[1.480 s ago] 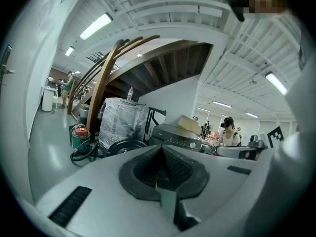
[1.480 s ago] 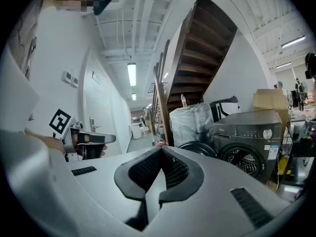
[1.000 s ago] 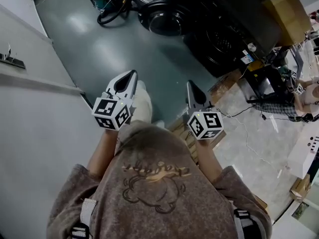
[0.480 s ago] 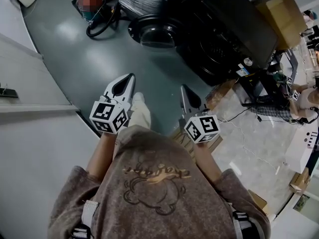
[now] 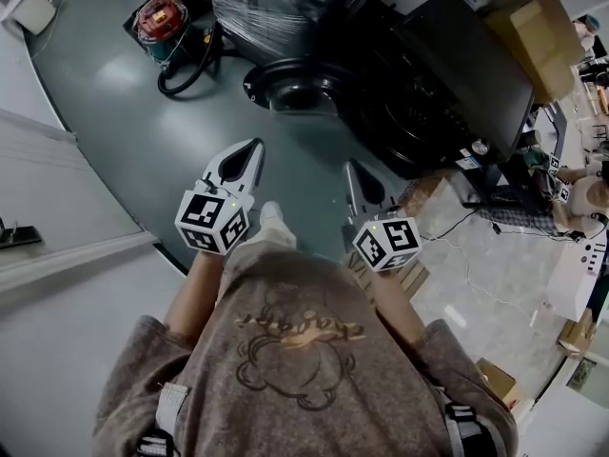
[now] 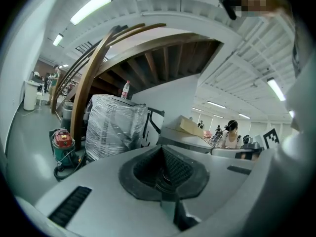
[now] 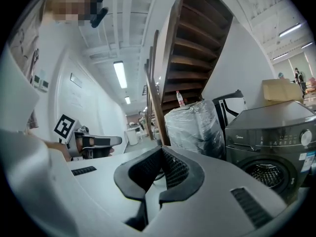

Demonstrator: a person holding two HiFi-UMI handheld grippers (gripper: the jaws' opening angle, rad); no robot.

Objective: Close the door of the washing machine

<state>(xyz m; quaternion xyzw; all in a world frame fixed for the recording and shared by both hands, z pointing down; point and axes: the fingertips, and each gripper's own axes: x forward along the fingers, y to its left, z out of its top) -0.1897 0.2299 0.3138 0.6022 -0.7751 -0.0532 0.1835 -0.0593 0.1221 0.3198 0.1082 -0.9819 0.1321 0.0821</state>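
Two grippers are held side by side at the person's chest. The left gripper (image 5: 253,147) and the right gripper (image 5: 353,168) each have their jaws pressed together, with nothing between them. Both point toward 12 o'clock.

Beyond them, at 12 o'clock, one round door (image 5: 303,86) stands open. It sticks out from the front of the one washer (image 5: 457,65) toward 9 o'clock, its long axis running 9 to 3. The washer sits at 1 o'clock.

Farther off are one wrapped bundle (image 5: 276,3) at 12, one red canister (image 5: 157,17) at 10 and one box (image 5: 542,31) at 2.
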